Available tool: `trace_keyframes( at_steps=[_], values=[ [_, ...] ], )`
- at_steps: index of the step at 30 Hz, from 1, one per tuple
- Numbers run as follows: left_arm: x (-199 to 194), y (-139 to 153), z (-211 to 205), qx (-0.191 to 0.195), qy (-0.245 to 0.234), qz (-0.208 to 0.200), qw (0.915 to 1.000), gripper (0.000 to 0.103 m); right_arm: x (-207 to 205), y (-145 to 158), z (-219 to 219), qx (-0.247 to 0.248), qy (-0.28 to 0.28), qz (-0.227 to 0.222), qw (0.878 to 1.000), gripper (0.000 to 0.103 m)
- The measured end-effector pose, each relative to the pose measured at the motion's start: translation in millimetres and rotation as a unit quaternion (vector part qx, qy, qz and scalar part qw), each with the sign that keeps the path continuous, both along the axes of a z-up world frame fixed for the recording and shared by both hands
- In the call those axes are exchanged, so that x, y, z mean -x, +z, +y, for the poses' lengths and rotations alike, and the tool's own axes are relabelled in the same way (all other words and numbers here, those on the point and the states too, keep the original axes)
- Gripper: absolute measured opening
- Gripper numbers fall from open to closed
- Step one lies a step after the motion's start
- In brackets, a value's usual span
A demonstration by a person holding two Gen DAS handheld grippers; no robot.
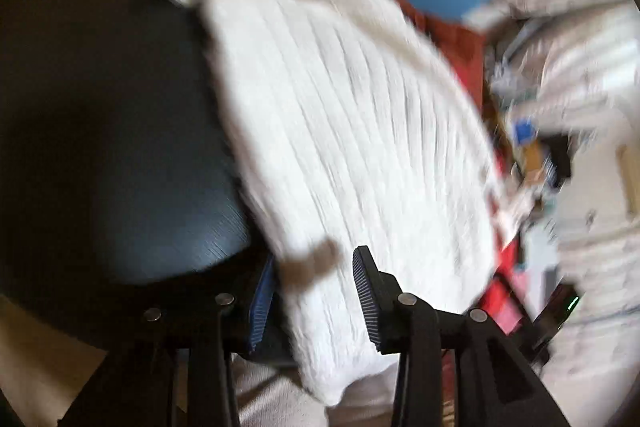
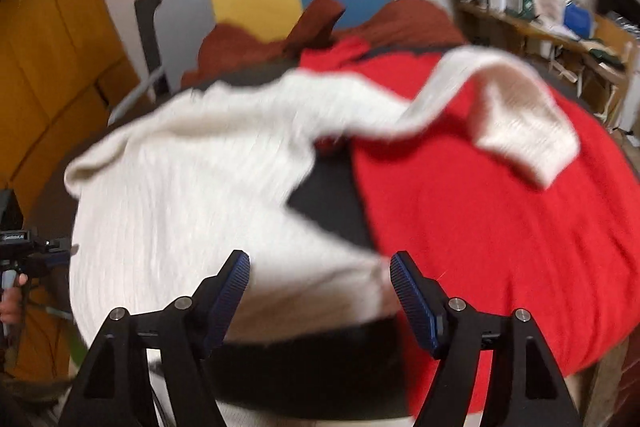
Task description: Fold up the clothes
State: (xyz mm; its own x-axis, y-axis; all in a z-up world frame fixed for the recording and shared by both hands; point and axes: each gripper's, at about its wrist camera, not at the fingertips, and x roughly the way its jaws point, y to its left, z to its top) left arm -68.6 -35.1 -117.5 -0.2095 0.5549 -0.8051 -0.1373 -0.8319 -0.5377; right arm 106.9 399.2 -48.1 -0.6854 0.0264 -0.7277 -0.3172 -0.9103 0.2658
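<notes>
- White ribbed sweater (image 2: 168, 195) lies across the dark table (image 1: 120, 147); one sleeve (image 2: 512, 115) is flung over the red garment (image 2: 500, 227) beside it.
- My left gripper (image 1: 312, 299): fingers set apart, sweater hem passing between them. I cannot tell whether they pinch it.
- My right gripper (image 2: 320, 291): fingers wide, holding nothing, just above the hem corner.
- Judgement: both sit at the hem to square the body for folding.
- Both views are motion-blurred, and I can read no label.
</notes>
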Motion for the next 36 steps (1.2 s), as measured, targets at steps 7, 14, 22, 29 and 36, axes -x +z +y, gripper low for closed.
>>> trace_keyframes(
  at_steps=[7, 14, 22, 29, 36],
  values=[
    [-19, 5, 19, 0.076, 0.011, 0.067, 0.9948, 0.049, 5, -31, -21, 0.029, 0.018, -0.018, 0.999, 0.074],
    [-20, 14, 37, 0.084, 0.005, 0.09, 0.9924, 0.009, 8, -30, -46, 0.009, 0.057, -0.002, 0.998, 0.006],
    [24, 49, -54, -0.006, 0.072, 0.086, 0.9937, 0.005, -22, 53, -87, -0.124, 0.136, 0.119, 0.976, 0.006],
    [33, 23, -83, 0.118, 0.046, 0.046, 0.9909, 0.007, -22, 27, -154, -0.043, 0.389, 0.053, 0.919, 0.04],
    [25, 36, -74, 0.117, 0.074, 0.086, 0.9866, 0.009, -4, 20, -101, 0.096, 0.288, 0.075, 0.95, 0.05]
  ],
)
